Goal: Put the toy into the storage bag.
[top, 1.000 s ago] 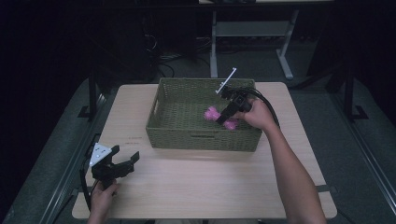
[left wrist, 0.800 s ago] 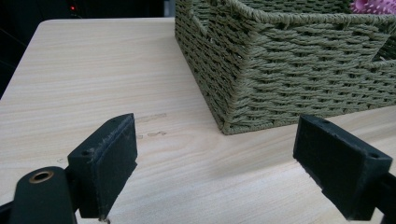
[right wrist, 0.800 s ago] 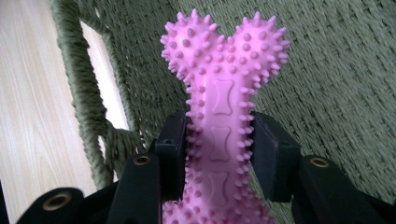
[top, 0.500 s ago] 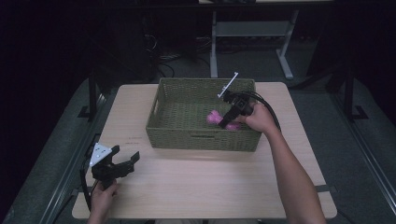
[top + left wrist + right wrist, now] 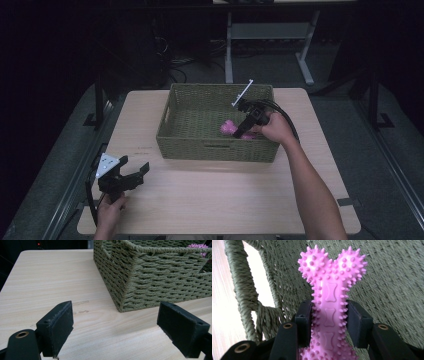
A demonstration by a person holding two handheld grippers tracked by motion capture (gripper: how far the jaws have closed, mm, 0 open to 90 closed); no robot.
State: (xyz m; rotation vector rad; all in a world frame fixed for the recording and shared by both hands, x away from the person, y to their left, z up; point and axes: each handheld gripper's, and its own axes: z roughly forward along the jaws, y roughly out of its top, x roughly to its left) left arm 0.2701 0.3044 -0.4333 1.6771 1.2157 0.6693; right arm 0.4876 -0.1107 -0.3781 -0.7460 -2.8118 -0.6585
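A pink spiky bone-shaped toy (image 5: pixel 329 297) is clamped by its shaft between the jaws of my right gripper (image 5: pixel 329 320), one knobbed end pointing at the woven floor of the basket. From above, that gripper (image 5: pixel 240 132) reaches down into the right front part of the green wicker basket (image 5: pixel 210 150), and the pink toy (image 5: pixel 229 127) shows beside its tip. My left gripper (image 5: pixel 135 175) rests low at the table's front left corner, jaws wide open with nothing between them. In the left gripper view the gripper (image 5: pixel 115 325) faces the basket's near corner (image 5: pixel 125 290).
The light wooden table (image 5: pixel 225 195) has bare surface in front of and left of the basket. A handle cut-out (image 5: pixel 264 295) opens in the basket wall near the toy. A white tag (image 5: pixel 242 92) sticks up from the right gripper. Metal frames and cables stand on the dark floor behind.
The right gripper has sunk a little lower into the basket with the pink toy. The left gripper has stayed in place.
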